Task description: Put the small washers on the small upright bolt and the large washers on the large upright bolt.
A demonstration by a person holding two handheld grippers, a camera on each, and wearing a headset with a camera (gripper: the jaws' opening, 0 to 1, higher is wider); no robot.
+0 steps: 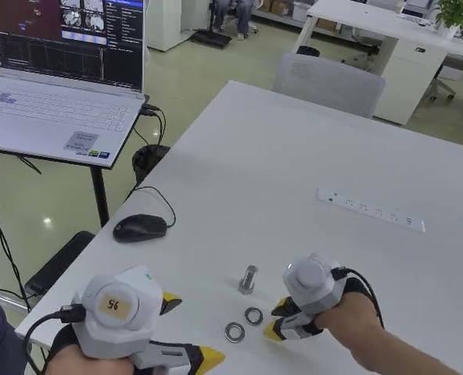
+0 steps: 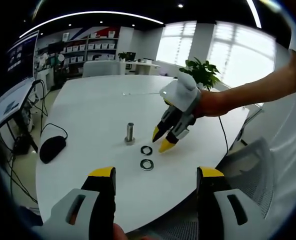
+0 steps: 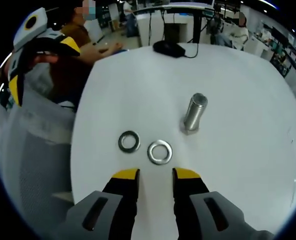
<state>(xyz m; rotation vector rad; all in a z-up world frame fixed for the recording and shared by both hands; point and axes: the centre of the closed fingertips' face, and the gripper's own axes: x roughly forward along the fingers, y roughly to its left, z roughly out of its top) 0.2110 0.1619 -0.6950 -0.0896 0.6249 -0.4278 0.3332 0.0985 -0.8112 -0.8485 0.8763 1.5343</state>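
Observation:
One steel bolt stands upright on the white table. Two steel washers lie flat just in front of it. My right gripper is low to the table, right of the washers, its yellow tips a short way apart with nothing between them. In the right gripper view the jaws point at the nearer washer, with the other washer to its left and the bolt beyond. My left gripper hangs wide open and empty at the near edge, left of the washers.
A black mouse with its cable lies at the table's left edge. A white power strip sits farther back on the right. A laptop stands on a side stand to the left, and a grey chair is behind the table.

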